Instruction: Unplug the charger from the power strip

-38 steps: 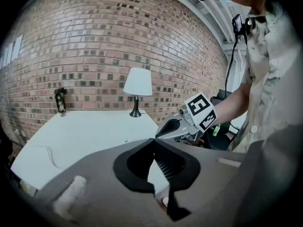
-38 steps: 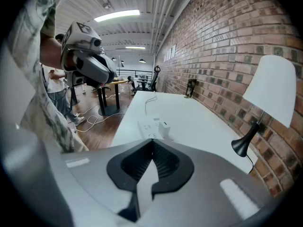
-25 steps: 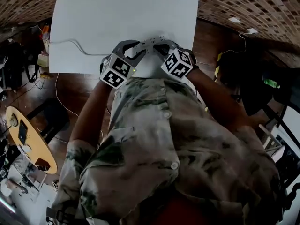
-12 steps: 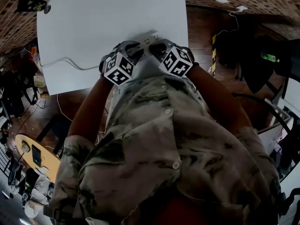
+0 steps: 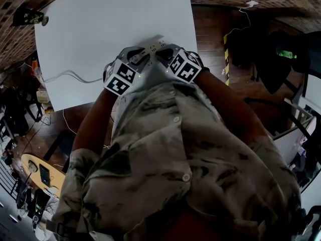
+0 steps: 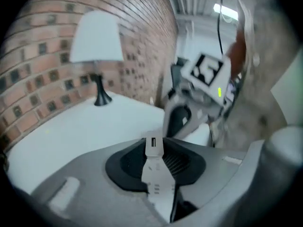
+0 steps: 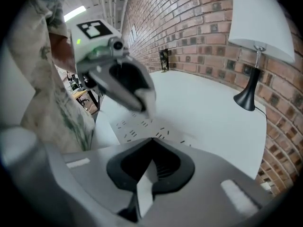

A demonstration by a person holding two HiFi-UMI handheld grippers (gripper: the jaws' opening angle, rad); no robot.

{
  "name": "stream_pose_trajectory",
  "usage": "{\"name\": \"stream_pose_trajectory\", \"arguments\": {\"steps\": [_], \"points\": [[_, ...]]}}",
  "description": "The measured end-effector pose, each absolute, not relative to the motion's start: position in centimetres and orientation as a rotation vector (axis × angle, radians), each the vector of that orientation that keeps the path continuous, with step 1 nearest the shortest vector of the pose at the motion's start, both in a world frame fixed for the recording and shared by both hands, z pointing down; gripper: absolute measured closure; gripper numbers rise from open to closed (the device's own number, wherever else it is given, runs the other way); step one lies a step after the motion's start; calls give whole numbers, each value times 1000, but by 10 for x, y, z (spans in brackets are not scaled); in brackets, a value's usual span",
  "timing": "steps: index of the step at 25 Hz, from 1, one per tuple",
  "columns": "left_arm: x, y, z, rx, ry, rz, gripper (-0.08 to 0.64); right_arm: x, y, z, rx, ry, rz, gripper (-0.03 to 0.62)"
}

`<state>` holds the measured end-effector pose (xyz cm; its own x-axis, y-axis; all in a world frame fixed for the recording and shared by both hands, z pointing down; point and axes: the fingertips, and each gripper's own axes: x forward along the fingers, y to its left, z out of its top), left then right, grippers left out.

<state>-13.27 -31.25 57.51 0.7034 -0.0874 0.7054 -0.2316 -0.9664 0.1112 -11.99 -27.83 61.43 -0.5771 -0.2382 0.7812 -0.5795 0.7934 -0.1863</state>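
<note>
The left gripper (image 6: pixel 152 148) has its jaws pressed fully together. In its own view only their pale edges show, meeting in a thin white seam over the dark recess, and I cannot make out anything caught between them. The right gripper (image 7: pixel 150 168) is closed in the same way, its jaws meeting in a narrow white wedge with no gap.

In the head view both sit at the near edge of the white desk (image 5: pixel 100 24), the left gripper (image 5: pixel 136 54) and the right gripper (image 5: pixel 169 50) angled towards each other. The power strip (image 5: pixel 152 45) lies between their tips and just beyond them.

From the right gripper view, the power strip (image 7: pixel 142 126) lies flat on the desk just ahead of the right gripper, with rows of dark socket slots showing. The left gripper (image 7: pixel 142 98) tilts down over it, and its blurred tip is at or just above the strip's surface; I cannot tell whether it touches. The charger cannot be picked out in any view, either on the strip or in a gripper.

A grey cable (image 5: pixel 70 75) trails across the desk out to the left gripper's left. A lamp (image 7: pixel 258 32) with a white shade stands well beyond the right gripper by the brick wall.
</note>
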Motion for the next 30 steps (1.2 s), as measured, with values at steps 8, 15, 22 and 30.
{"name": "stream_pose_trajectory", "arguments": {"steps": [8,15,22,30], "points": [[-148,-384,468,2864,-473,957,454,-117,-279,612,600,-2206,575,589],[-169,-371,453,2740,-752,876,453,-107,-278,604,599,-2288,499,589],[-193,-336,416,2585,-1143,847,453,-60,-271,551,569,-2425,186,589],[-202,-238,391,2377,-1444,839,451,-21,-192,520,333,-2529,123,521]]}}
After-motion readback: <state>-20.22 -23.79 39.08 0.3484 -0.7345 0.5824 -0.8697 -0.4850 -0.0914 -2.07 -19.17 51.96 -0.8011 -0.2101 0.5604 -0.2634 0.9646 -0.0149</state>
